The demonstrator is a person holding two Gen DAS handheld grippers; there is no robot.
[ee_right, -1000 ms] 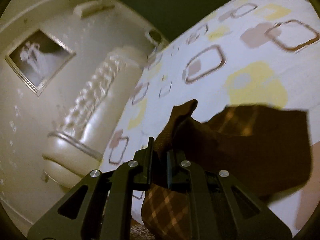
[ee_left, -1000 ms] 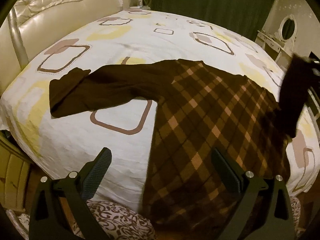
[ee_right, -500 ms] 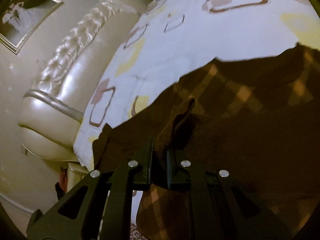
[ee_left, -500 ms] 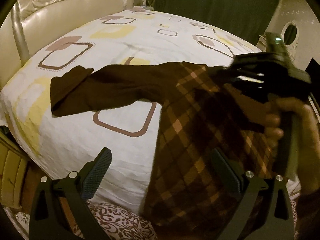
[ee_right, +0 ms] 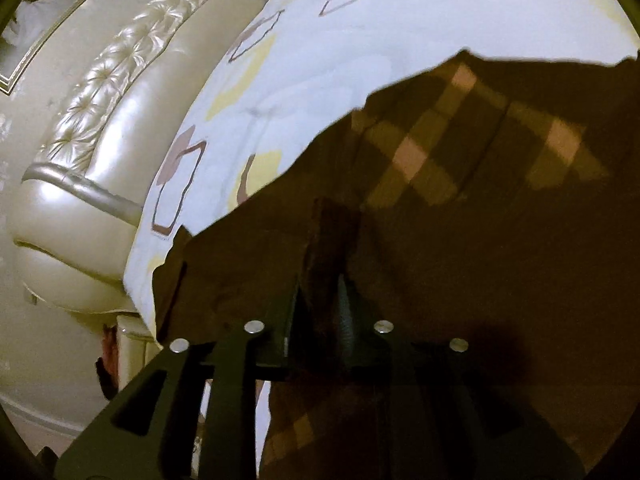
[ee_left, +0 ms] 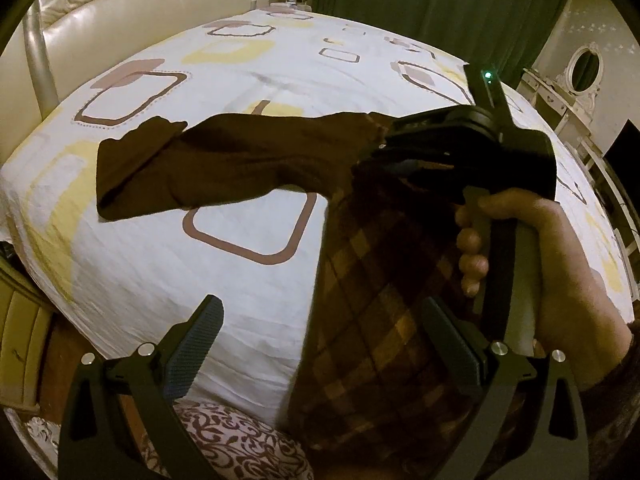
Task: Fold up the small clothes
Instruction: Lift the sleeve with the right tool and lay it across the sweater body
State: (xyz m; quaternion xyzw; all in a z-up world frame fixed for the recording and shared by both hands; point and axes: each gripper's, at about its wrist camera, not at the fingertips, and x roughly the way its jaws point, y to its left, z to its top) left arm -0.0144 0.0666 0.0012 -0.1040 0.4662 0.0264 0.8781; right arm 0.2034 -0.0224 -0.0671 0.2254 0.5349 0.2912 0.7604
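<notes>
We hold a two-finger gripper in each hand. Our right gripper (ee_right: 320, 300) has a fold of the brown sleeve (ee_right: 328, 240) standing up between its fingers (ee_right: 348, 312); the jaws are opening, and a narrow gap shows on either side of the cloth, so the pads no longer seem to press it. Just beyond those fingertips lies the plaid body of the small garment (ee_right: 460, 152), brown with tan checks, spread flat and running off to the right of the tool. Past the cloth's ragged upper edge we see the patterned bedspread (ee_right: 340, 48), and farther left of the tool the padded cream headboard (ee_right: 100, 128).

Our left gripper (ee_left: 324, 344) hangs over the near edge of the bed with its jaws spread wide and nothing between them. Its left finger (ee_left: 196, 340) is over bare sheet, its right finger (ee_left: 452, 344) over the plaid garment (ee_left: 384, 300), though we cannot tell whether it touches the cloth. Ahead of this tool and to its right, our right hand (ee_left: 552, 264) grips the handle of the right gripper (ee_left: 400, 160), whose tip rests low on the garment's upper part. From there the other brown sleeve (ee_left: 208, 168) stretches flat to the left across the bedspread (ee_left: 240, 272). Beyond the bed stand a dark green curtain (ee_left: 440, 12) and, far right, a white dresser with an oval mirror (ee_left: 586, 68). Below the left tool is a swirl-patterned cushion (ee_left: 240, 444).
</notes>
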